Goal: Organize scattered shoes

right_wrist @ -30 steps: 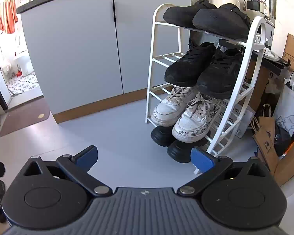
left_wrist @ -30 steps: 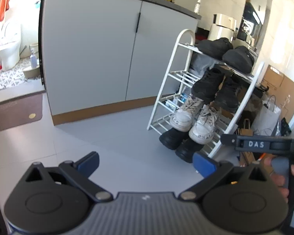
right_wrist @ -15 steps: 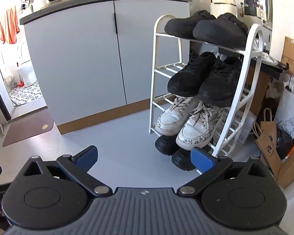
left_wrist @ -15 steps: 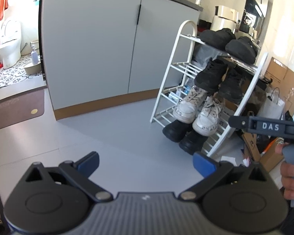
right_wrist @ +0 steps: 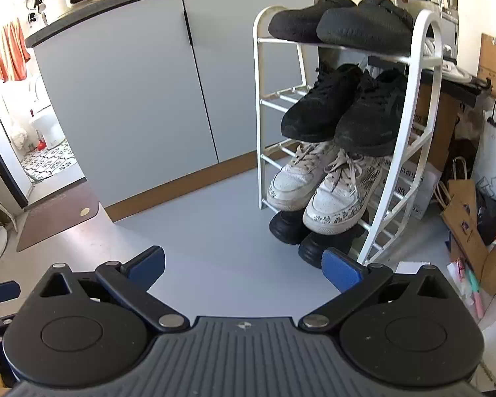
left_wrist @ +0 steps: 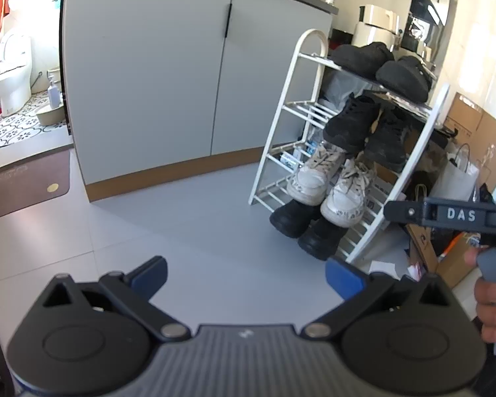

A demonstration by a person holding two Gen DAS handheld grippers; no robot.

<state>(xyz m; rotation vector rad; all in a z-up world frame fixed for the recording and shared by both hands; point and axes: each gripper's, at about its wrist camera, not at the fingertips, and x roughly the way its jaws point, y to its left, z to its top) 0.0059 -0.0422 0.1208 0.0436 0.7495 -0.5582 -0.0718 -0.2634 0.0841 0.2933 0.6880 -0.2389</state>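
The white shoe rack point(right_wrist: 344, 106) stands ahead and to the right of both grippers, its near foot by the bags and cardboard at the wall, its far side towards the grey cabinet point(right_wrist: 155, 99). Every shoe I can see is already on it: black clogs point(right_wrist: 340, 23) on the top shelf, black sneakers point(right_wrist: 344, 112) on the next, white sneakers point(right_wrist: 320, 188) below those, and black boots point(right_wrist: 301, 231) at the bottom edge, each pair lying toe-out towards the open floor, long axes running from the rack's back to its front. The grey floor point(right_wrist: 215, 231) in front of the rack is bare in both views, so I judge no stray shoe is left within reach here. The right gripper point(right_wrist: 243, 269) is the nearer one, its blue-padded fingers spread wide apart and holding nothing, the boots' toes just beyond its right finger. The left gripper point(left_wrist: 246, 276) hangs further back and to the left, fingers likewise wide apart and empty; from its view the right tool's black bar and the hand point(left_wrist: 492, 311) on its handle cross in front of the rack's lower right. Compared with a second ago, the right gripper has drawn closer and lower to the rack, which fills more of its view, while the left has tilted a little, bringing more cabinet top and the bathroom doorway into sight. Neither has closed.
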